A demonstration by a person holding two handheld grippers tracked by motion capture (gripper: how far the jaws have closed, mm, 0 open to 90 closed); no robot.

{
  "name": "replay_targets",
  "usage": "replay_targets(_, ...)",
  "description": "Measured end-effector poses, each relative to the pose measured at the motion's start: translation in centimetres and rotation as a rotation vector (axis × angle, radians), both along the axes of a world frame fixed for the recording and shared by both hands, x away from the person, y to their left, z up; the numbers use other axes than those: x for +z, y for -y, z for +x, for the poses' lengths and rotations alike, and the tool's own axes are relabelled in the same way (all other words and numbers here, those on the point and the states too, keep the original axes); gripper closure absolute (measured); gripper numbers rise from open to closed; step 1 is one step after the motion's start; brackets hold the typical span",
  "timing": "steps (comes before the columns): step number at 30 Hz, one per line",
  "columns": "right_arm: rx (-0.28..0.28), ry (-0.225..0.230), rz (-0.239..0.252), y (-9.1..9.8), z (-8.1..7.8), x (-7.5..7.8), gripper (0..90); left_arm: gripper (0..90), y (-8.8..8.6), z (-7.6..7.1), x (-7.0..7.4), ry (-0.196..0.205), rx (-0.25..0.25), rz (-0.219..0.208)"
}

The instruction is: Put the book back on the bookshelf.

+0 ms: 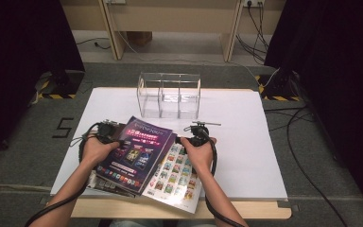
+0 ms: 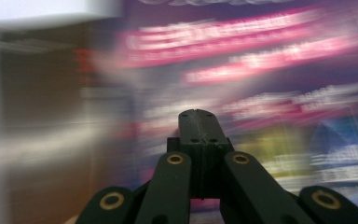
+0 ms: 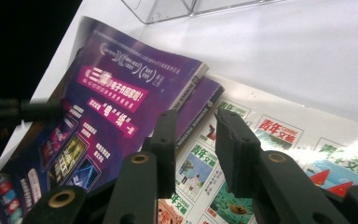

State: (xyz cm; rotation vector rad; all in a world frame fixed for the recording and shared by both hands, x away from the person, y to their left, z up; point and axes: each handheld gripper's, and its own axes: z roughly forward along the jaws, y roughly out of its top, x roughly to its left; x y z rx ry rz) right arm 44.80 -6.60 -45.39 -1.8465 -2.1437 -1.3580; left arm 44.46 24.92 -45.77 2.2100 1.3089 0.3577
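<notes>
A purple magazine [image 1: 139,149] [image 3: 107,107] lies tilted on top of a small stack [image 1: 108,184] at the front of the white board. My left gripper [image 1: 117,138] [image 2: 196,115] is at its left edge, jaws shut together and pointing at the blurred cover [image 2: 261,70]. No page shows between them. My right gripper [image 1: 183,140] [image 3: 193,116] stands open at the magazine's right edge. Its jaws hang over a second purple magazine [image 3: 206,99] and a white magazine with small coloured pictures [image 1: 175,175] [image 3: 279,135], and press on nothing.
A clear acrylic organizer [image 1: 170,94] [image 3: 168,11] with compartments stands at the back of the white board [image 1: 246,142]. The board rests on a wooden table [image 1: 179,209]. Cables trail over the grey floor to the right.
</notes>
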Motion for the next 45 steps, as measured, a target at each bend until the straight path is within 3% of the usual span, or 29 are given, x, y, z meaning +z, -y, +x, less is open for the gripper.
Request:
replay_targets(1, 0.006, -0.002, 0.001, 0.1, -0.1, 0.1, 67.7, 90.0, 0.5, -0.1, 0.8, 0.091, 0.002, 0.169)
replay_targets(2, 0.006, -0.002, 0.001, 0.1, -0.1, 0.1, 67.7, 90.0, 0.5, -0.1, 0.8, 0.091, 0.002, 0.169)
replay_targets(3, 0.009, 0.001, 0.002, 0.5, -0.5, 0.3, 67.6, 90.0, -0.3, 0.1, 1.5, 0.083, 0.013, 0.089)
replay_targets(4, 0.009, 0.001, 0.002, 0.5, -0.5, 0.3, 67.6, 90.0, -1.2, 0.2, 2.2, 0.104, 0.046, 0.072)
replay_targets(5, 0.005, 0.001, -0.002, 0.9, -0.4, 0.4, 67.5, 90.0, -2.7, 0.4, 3.3, 0.152, 0.11, 0.123)
replay_targets(6, 0.005, 0.001, -0.002, 0.9, -0.4, 0.4, 67.5, 90.0, -2.7, 0.4, 3.3, 0.152, 0.11, 0.123)
replay_targets(7, 0.002, 0.003, -0.007, 1.0, -0.2, 0.6, 67.6, 90.0, -3.2, 0.6, 3.5, 0.141, 0.125, 0.11)
replay_targets(9, 0.004, 0.009, -0.008, 1.1, -0.1, 0.6, 67.6, 90.0, -3.8, 1.3, 2.8, 0.116, 0.148, 0.176)
replay_targets(10, 0.0, 0.011, -0.006, 1.1, -0.1, 0.7, 67.6, 90.0, -4.1, 1.7, 2.2, 0.084, 0.153, 0.153)
replay_targets(13, -0.001, 0.0, -0.003, 0.8, 0.0, 0.4, 67.5, 90.0, -4.3, 2.3, 0.6, 0.02, 0.145, 0.067)
replay_targets(16, -0.001, -0.01, -0.007, 0.7, 0.1, 0.2, 67.5, 90.0, -3.9, 2.5, -0.2, -0.007, 0.13, 0.049)
replay_targets(21, 0.001, -0.025, -0.009, 0.4, 0.2, -0.2, 67.5, 90.0, -3.8, 2.7, -0.7, -0.015, 0.106, 0.074)
replay_targets(23, 0.002, -0.019, -0.012, 0.6, 0.3, -0.3, 67.5, 90.0, -3.0, 2.4, -0.8, -0.009, 0.066, 0.102)
replay_targets(28, -0.005, -0.026, -0.014, 0.6, 0.4, -0.4, 67.2, 90.0, -1.3, 2.0, -0.7, 0.002, 0.006, 0.098)
replay_targets(34, -0.049, -0.048, 0.008, 1.3, 0.4, -0.6, 59.9, 90.0, 0.8, 1.1, -0.4, 0.039, -0.049, 0.197)
replay_targets(38, -0.045, -0.077, 0.022, 1.3, 0.5, -0.6, 57.7, 90.0, 2.2, 0.3, -0.3, 0.035, -0.101, 0.188)
replay_targets(40, -0.046, -0.082, 0.011, 1.3, 0.4, -0.6, 56.8, 90.0, 2.6, 0.1, -0.4, 0.047, -0.098, 0.211)
replay_targets(41, -0.045, -0.105, 0.021, 1.4, 0.4, -0.7, 56.7, 90.0, 2.4, 0.0, -0.4, 0.047, -0.092, 0.194)
replay_targets(45, -0.043, -0.129, 0.014, 1.5, 0.3, -1.0, 55.2, 90.0, 2.3, -0.2, -0.3, 0.044, -0.097, 0.179)
